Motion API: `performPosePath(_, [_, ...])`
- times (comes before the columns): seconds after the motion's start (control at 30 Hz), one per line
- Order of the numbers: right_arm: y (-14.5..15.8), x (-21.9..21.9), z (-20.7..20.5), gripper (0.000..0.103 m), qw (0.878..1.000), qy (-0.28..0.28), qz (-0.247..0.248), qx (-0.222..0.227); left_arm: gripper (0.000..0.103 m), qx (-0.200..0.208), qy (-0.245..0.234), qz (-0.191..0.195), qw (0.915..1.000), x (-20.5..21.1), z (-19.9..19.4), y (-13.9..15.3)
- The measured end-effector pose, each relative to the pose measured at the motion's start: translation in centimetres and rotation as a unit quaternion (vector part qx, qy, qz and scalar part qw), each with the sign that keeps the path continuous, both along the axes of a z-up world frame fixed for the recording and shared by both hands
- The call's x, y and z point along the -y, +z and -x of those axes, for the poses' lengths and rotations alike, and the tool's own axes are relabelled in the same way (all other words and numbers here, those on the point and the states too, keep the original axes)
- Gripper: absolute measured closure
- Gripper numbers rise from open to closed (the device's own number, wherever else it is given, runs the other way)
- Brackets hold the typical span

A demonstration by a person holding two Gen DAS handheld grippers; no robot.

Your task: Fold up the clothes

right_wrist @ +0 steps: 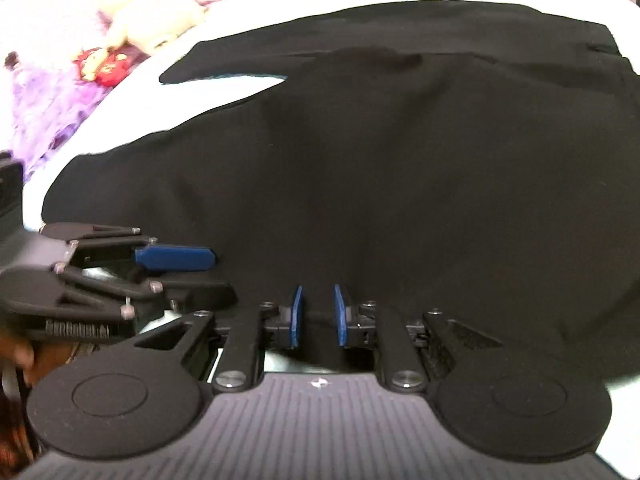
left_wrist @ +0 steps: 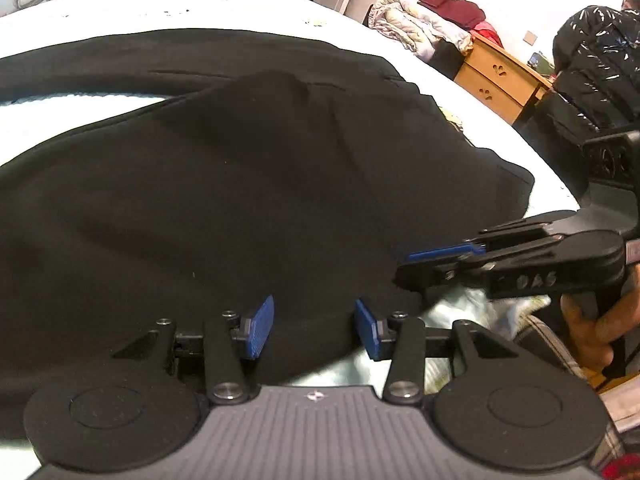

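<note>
While the black garment (left_wrist: 240,184) lies spread on the white bed (left_wrist: 460,92), its near hem between both grippers' fingers, the left gripper (left_wrist: 314,326) gapes and the right gripper (right_wrist: 318,314) looks barely pinched, so lifting may drop either corner and skew the fold.

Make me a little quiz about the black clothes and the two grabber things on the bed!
1. True or false: the black garment lies on a white bed.
2. Which gripper has its blue pads wider apart: A, the left gripper, or B, the right gripper?
3. Fill in: the dresser beyond the bed is made of ____.

Key: 1 true; 2 A; 3 wood.
</note>
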State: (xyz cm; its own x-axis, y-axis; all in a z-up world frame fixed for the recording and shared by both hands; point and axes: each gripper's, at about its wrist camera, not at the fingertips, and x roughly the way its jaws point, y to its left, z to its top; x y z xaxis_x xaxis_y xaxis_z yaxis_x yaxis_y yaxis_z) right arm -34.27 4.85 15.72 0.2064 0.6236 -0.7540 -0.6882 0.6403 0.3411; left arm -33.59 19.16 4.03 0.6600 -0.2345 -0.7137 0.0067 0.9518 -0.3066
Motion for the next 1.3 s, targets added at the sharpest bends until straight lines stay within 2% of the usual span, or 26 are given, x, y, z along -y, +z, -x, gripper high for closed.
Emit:
performPosePath(0.07, [0.7,1.3,-0.7,0.088,1.0,-0.018,-0.014,-0.02,0.055,-0.01,0.008,0.008,0.9999,-0.1,-0.6,0.6])
performPosePath(0.13, [1.8,2.0,-1.6,0.087,0.999,-0.041,-0.029,-0.016,0.055,-0.001,0.022,0.012,0.9997,-0.1,-1.0,1.2])
performPosePath(0.2, [2.8,2.8,-3.0,0.086,0.997,-0.074,-0.037,0.01,0.051,0.018,0.04,0.014,0.999,-0.2,-1.1,1.8])
performPosePath(0.23, [3.0,3.4,-4.1,0.086,0.995,-0.093,-0.038,0.022,0.046,0.02,0.047,0.013,0.9986,-0.3,-1.2,1.8])
performPosePath(0.3, [2.6,5.2,-5.8,0.084,0.989,-0.138,-0.025,0.04,0.044,-0.013,0.042,0.015,0.9989,-0.6,-1.5,0.1])
performPosePath(0.37, [1.4,8.1,-6.1,0.086,0.981,-0.191,-0.026,0.033,0.043,0.003,0.034,0.015,0.9993,-0.7,-0.6,-0.4])
performPosePath(0.4, [0.7,9.7,-6.0,0.103,0.975,-0.218,-0.031,0.026,0.043,0.011,0.033,0.014,0.9993,-0.6,-0.1,-0.4])
performPosePath(0.47, [-0.3,12.8,-5.7,0.103,0.962,-0.268,-0.05,0.006,0.043,0.015,0.041,0.026,0.9987,-0.9,0.2,-0.3])
performPosePath(0.5, [-0.4,14.2,-5.3,0.103,0.955,-0.288,-0.076,-0.012,0.043,0.014,0.05,0.037,0.998,-1.1,0.3,-0.2])
performPosePath(0.57, [0.0,15.1,-4.9,0.103,0.942,-0.319,-0.096,-0.029,0.043,0.011,0.074,0.067,0.995,-1.8,0.8,0.3])
performPosePath(0.63, [1.0,14.1,-3.9,0.095,0.939,-0.335,-0.075,-0.009,0.044,0.016,0.091,0.089,0.9918,-2.3,1.5,1.2])
performPosePath(0.67, [1.9,13.9,-3.3,0.088,0.94,-0.335,-0.066,0.01,0.043,0.029,0.097,0.088,0.9909,-2.6,2.0,1.6])
performPosePath(0.73, [2.9,13.6,-2.3,0.082,0.943,-0.325,-0.071,0.035,0.041,0.043,0.118,0.079,0.989,-3.4,2.7,1.7])
performPosePath(0.8, [3.0,13.4,-1.9,0.069,0.946,-0.311,-0.077,0.041,0.038,0.025,0.15,0.069,0.986,-4.9,3.7,0.8])
performPosePath(0.83, [2.7,13.4,-1.9,0.066,0.948,-0.308,-0.068,0.04,0.041,0.02,0.163,0.071,0.9838,-5.7,4.3,0.3])
performPosePath(0.87, [2.0,13.5,-1.9,0.064,0.949,-0.311,-0.041,0.034,0.049,0.02,0.171,0.091,0.9808,-6.7,5.1,-0.1])
performPosePath(0.9, [1.5,13.6,-1.8,0.07,0.949,-0.314,-0.023,0.031,0.051,0.02,0.18,0.11,0.9774,-7.7,5.9,-0.5])
performPosePath(1.03, [1.9,13.0,-0.3,0.07,0.949,-0.31,0.009,0.054,0.058,0.017,0.213,0.158,0.9641,-10.7,9.0,0.5])
performPosePath(1.1, [2.9,11.8,0.5,0.069,0.948,-0.309,0.033,0.064,0.059,0.054,0.245,0.178,0.9514,-12.8,10.9,1.7])
performPosePath(1.17, [3.2,9.7,0.8,0.069,0.952,-0.297,0.029,0.064,0.057,0.097,0.297,0.184,0.932,-15.6,12.8,2.4])
performPosePath(1.2, [3.5,8.9,1.3,0.069,0.956,-0.286,0.017,0.058,0.057,0.106,0.326,0.188,0.9203,-16.9,13.9,2.3])
performPosePath(1.3, [3.8,6.1,2.8,0.069,0.97,-0.238,-0.002,0.051,0.057,0.074,0.422,0.212,0.8785,-20.6,17.5,-0.4])
